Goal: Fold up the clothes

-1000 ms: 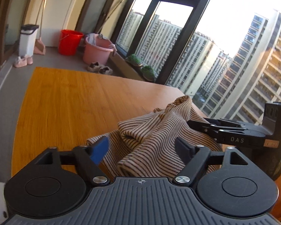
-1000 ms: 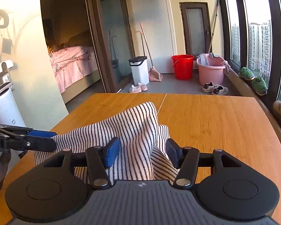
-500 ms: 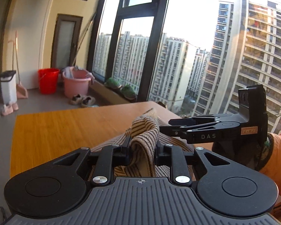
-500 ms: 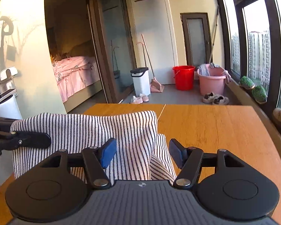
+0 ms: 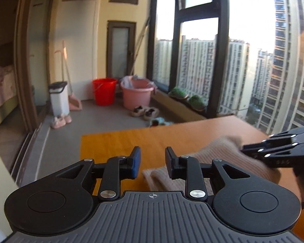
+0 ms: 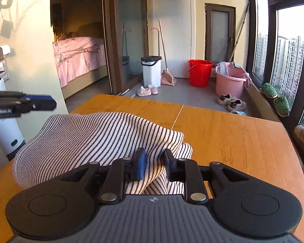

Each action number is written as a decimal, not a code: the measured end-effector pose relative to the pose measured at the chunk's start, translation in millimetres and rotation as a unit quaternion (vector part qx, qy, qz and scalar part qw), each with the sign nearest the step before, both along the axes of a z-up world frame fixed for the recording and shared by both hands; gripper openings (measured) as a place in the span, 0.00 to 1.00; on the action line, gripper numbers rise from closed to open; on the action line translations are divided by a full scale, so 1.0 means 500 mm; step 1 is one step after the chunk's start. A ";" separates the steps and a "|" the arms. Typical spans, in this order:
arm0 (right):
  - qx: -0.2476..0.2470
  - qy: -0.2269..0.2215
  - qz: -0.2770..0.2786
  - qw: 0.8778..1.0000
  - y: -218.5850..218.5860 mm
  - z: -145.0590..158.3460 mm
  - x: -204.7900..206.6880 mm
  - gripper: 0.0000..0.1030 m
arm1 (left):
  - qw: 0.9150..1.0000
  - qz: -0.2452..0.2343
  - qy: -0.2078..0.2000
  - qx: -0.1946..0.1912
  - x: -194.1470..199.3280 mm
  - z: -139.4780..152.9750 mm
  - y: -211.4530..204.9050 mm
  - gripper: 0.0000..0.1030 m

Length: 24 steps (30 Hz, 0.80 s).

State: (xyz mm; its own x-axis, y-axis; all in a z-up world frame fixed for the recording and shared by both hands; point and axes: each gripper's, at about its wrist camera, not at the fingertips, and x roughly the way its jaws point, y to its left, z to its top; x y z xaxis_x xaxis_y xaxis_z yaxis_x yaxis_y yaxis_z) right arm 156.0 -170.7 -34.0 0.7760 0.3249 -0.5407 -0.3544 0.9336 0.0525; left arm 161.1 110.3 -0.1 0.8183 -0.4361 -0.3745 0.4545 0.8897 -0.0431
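A black-and-white striped garment [image 6: 91, 137] lies bunched on the wooden table [image 6: 233, 141]. My right gripper [image 6: 154, 160] is closing, and its pads pinch a fold at the garment's near right edge. In the left wrist view the garment [image 5: 218, 151] is blurred, low and right of my left gripper [image 5: 153, 156]. The left jaws are opening with nothing between them, only bare table beyond. The right gripper [image 5: 273, 147] reaches in from the right onto the cloth. The left gripper [image 6: 30, 103] hovers above the garment's left end, not touching it.
Past the table's far edge the floor holds a red bucket [image 6: 199, 71], a pink basin [image 6: 230, 81], a white bin [image 6: 151, 70], slippers [image 6: 147, 91] and shoes [image 6: 232, 102]. A window sill with green plants [image 6: 275, 95] runs along the right.
The left gripper let go of the garment, rose and opened. The right gripper closed onto a fold. The cloth, held up between them earlier, has sagged onto the table.
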 end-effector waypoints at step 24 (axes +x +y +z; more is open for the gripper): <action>0.334 0.207 -0.038 0.919 -0.060 -0.096 -0.082 0.69 | 0.987 -0.036 0.154 0.010 0.173 -0.127 -0.066 0.50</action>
